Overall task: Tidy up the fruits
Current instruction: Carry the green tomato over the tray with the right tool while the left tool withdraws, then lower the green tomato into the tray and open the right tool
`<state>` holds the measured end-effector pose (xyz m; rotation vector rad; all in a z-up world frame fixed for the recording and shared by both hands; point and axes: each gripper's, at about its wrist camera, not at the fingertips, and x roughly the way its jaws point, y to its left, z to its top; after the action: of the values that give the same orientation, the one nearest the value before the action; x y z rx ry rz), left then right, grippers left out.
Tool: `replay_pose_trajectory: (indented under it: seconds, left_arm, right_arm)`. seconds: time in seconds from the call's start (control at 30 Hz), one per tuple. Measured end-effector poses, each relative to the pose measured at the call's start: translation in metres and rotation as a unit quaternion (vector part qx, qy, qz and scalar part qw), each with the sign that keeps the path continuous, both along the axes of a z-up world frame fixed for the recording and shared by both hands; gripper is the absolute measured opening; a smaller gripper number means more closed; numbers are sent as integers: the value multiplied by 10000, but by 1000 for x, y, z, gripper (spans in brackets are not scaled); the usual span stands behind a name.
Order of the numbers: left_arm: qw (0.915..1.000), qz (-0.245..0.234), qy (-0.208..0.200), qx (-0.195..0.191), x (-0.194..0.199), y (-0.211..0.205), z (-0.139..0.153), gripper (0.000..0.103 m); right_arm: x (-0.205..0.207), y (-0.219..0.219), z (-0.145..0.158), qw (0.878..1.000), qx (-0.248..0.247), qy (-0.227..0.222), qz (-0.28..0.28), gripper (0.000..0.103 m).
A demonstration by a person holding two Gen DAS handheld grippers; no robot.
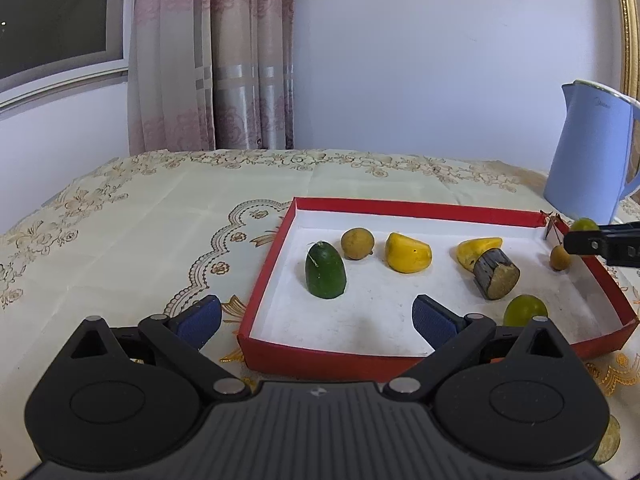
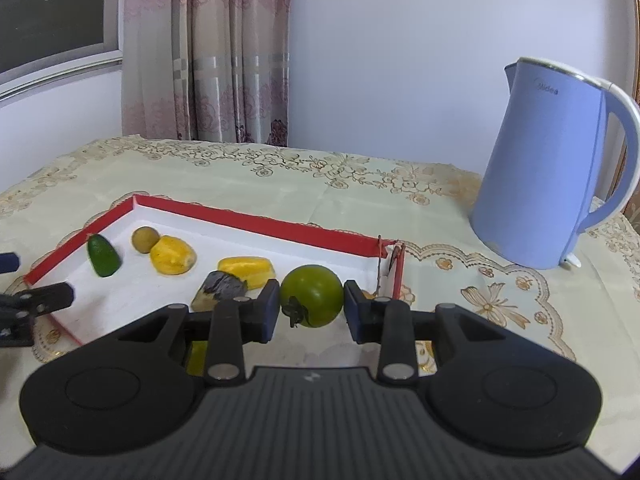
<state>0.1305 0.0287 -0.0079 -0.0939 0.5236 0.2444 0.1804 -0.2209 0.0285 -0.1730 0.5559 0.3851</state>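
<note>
A red tray (image 1: 264,276) with a white floor holds a dark green fruit (image 1: 325,270), a brown round fruit (image 1: 357,243), two yellow pieces (image 1: 408,253), a dark stump piece (image 1: 496,274), a small brown fruit (image 1: 559,258) and a light green fruit (image 1: 525,310). My left gripper (image 1: 316,320) is open and empty over the tray's near left corner. My right gripper (image 2: 311,310) is shut on a green tomato-like fruit (image 2: 312,295), held near the tray's right end (image 2: 394,276). The right gripper's fingers (image 1: 600,242) also show at the right edge of the left wrist view.
A blue electric kettle (image 2: 548,176) stands on the table at the back right, close to the tray's far right corner. The table has a cream floral cloth (image 1: 160,216). A curtain and a window are behind the table.
</note>
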Motion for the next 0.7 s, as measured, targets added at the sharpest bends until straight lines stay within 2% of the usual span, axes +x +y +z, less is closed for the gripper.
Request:
replay_pose_trajectory:
  seconds: [0.37,0.7]
  left_arm:
    - [9999,-116,75,48,1,-3,-2,102]
    - [9998,-91,90,138,2,-4,-2,102]
  right_arm:
    - [35,11,-16,9994,-195,236,-170,32]
    - [42,13,-20,9990,-284,235,-234,33]
